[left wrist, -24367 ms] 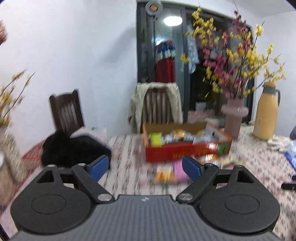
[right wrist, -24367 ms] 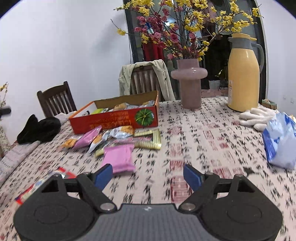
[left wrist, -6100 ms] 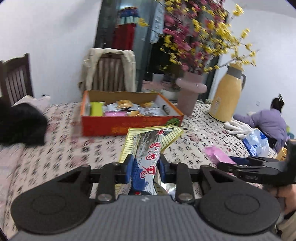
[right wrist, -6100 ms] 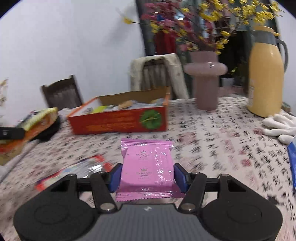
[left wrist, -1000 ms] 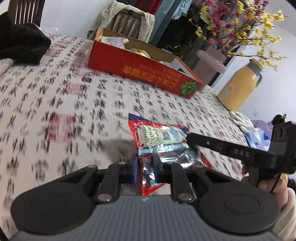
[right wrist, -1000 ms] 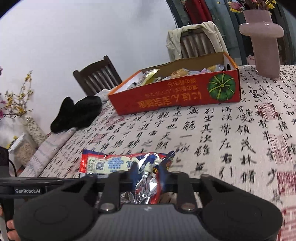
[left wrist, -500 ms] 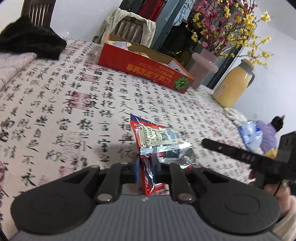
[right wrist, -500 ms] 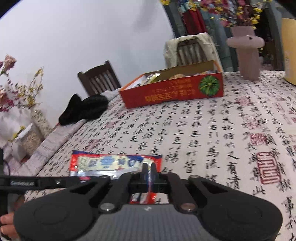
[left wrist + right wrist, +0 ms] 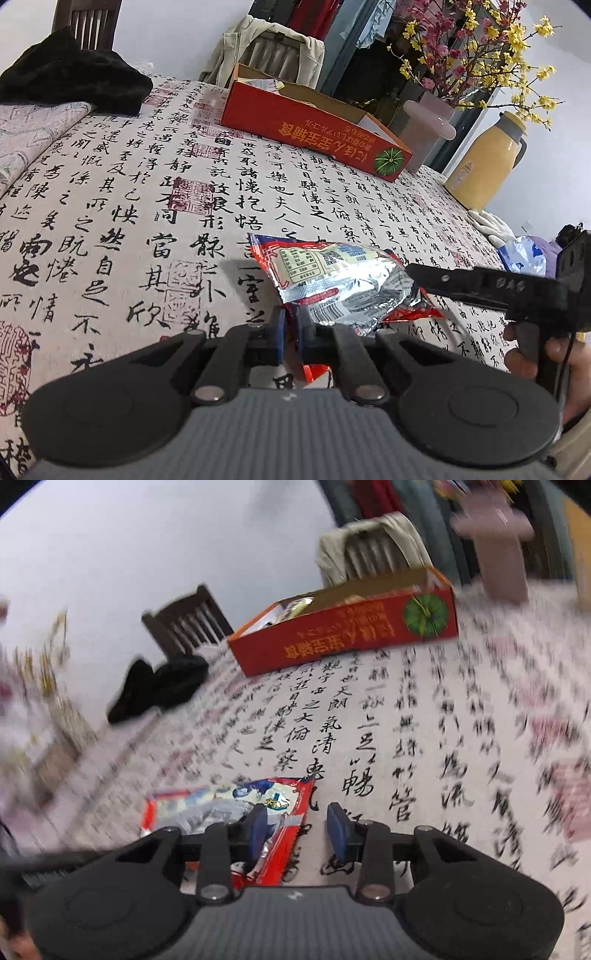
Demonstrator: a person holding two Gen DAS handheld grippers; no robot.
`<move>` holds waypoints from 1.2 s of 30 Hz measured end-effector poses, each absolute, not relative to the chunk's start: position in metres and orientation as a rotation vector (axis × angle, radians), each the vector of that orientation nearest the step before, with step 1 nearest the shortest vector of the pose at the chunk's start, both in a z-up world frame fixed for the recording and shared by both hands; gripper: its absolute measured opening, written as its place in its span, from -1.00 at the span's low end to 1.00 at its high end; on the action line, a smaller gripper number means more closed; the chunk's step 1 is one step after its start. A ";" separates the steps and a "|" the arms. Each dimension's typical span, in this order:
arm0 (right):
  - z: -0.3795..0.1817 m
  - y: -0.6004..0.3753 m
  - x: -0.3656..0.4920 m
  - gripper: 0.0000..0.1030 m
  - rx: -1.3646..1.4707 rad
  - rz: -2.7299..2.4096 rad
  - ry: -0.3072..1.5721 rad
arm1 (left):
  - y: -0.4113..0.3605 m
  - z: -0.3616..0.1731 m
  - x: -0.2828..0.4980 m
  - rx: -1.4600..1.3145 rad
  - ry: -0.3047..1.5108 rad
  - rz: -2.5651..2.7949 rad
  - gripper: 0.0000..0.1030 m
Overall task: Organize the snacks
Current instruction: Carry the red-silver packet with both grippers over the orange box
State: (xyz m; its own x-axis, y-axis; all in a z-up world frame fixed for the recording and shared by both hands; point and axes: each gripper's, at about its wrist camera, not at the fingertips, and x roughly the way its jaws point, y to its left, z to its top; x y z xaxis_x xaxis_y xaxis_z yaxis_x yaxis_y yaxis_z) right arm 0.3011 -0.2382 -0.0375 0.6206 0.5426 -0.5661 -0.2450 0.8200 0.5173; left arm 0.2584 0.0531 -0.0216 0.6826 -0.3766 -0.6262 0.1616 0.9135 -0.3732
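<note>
I am looking at a home dining room. A table (image 9: 110, 206) wears a cloth printed with calligraphy, and dark wooden chairs (image 9: 184, 627) stand around it, one with a beige jacket (image 9: 266, 44) over its back. A pink vase (image 9: 428, 129) of flowering branches and a yellow thermos jug (image 9: 484, 162) stand on it.

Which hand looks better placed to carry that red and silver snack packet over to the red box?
The left gripper: its jaws pinch the snack packet's near edge. The right gripper's jaws are opening, empty. The red box lies ahead.
</note>
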 end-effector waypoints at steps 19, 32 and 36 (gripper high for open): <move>0.001 -0.235 0.292 -0.96 0.396 0.489 0.682 | 0.039 0.019 0.280 -0.309 0.679 -0.373 -0.94; 0.118 -0.276 0.453 -0.96 0.317 0.368 0.490 | -0.017 0.131 0.474 -0.236 0.536 -0.435 -0.94; 0.104 -0.278 0.530 -0.96 0.320 0.327 0.528 | -0.025 0.114 0.548 -0.246 0.584 -0.402 -0.94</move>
State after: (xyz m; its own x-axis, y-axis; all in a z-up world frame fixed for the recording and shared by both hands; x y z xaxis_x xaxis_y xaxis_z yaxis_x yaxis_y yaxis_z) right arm 0.5300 -0.2778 0.1044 0.8147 0.3820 -0.4363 -0.2195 0.8996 0.3776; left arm 0.5481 -0.0254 0.1139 0.7605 -0.4336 -0.4834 0.2966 0.8942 -0.3354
